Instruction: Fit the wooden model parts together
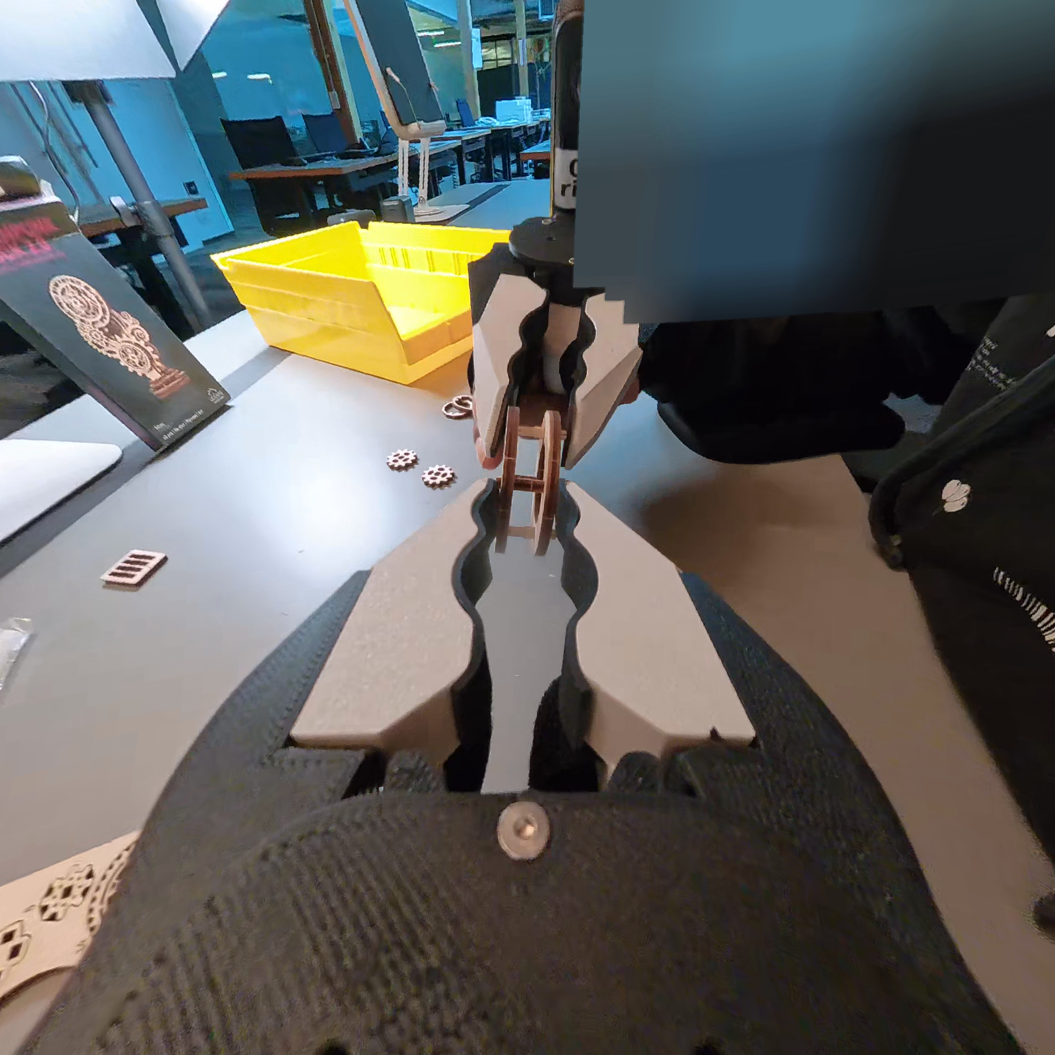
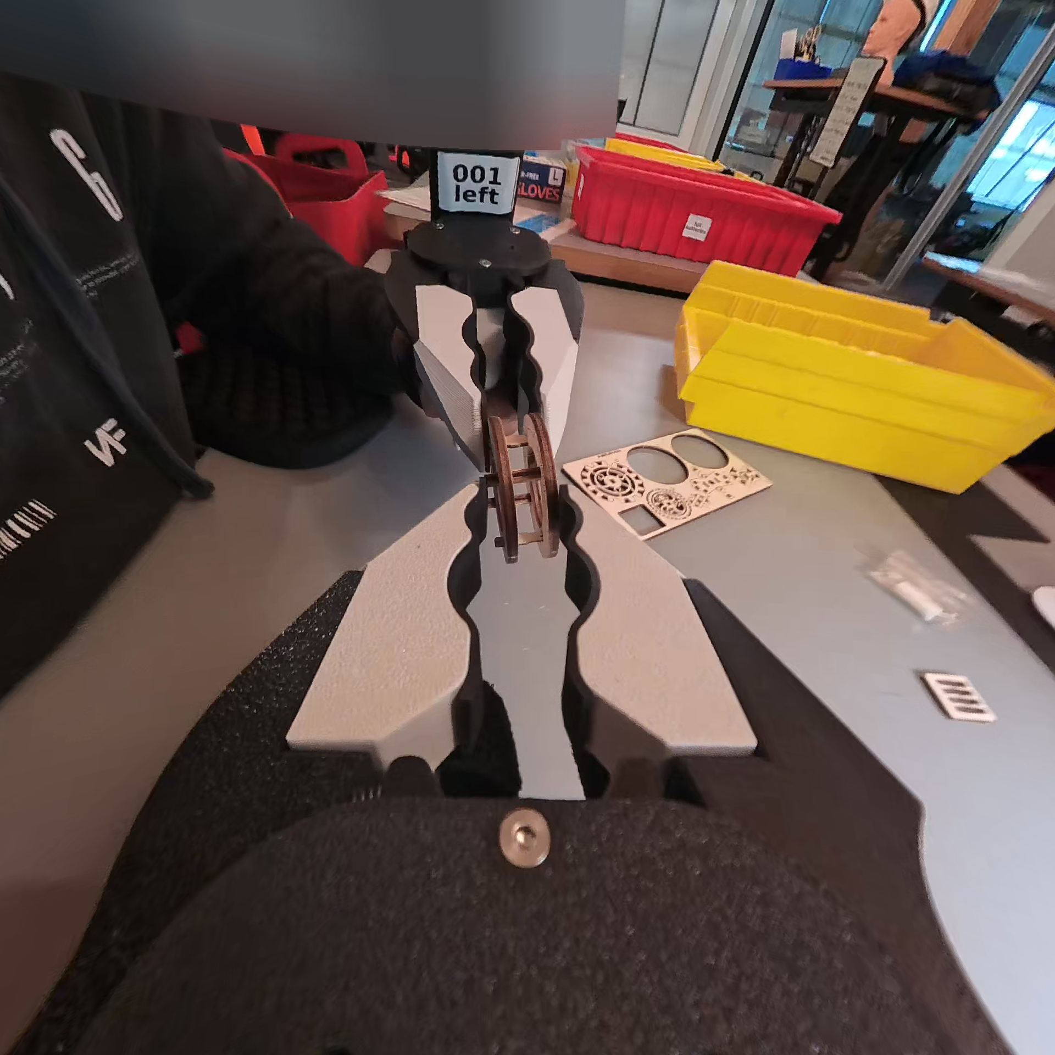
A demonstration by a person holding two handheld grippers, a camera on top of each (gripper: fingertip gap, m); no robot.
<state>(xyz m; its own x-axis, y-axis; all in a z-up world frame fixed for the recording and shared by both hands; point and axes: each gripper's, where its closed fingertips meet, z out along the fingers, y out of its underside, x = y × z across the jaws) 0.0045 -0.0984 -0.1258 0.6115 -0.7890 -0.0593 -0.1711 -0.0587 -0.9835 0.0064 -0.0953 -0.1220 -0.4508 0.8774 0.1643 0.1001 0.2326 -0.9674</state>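
Observation:
A brown wooden wheel assembly (image 1: 545, 514), two discs joined by thin crossbars, hangs just above the grey table between both grippers. My left gripper (image 1: 528, 491) is shut on its near end, with a fingertip on each disc. My right gripper (image 1: 528, 456) faces it from the far side and is shut on the other end. In the right wrist view the same assembly (image 2: 505, 502) sits between my right gripper's (image 2: 522, 494) tips. There the left gripper (image 2: 514, 434) holds the far end. A small peg sticks out of the left disc by my finger.
Two small wooden gears (image 1: 402, 459) and rings (image 1: 459, 406) lie left of the grippers. A yellow bin (image 1: 342, 302) stands behind them and a model box (image 1: 114, 337) leans at far left. A slotted piece (image 2: 959, 696) and a cut-out wooden sheet (image 2: 668, 485) lie nearby. A person in black sits close. Only a small space, under 4 cm, lies between the two pairs of fingers. Both grippers' tips are roughly 30 cm from the slotted piece (image 2: 959, 696). The left camera catches it too, in the left wrist view (image 1: 130, 565).

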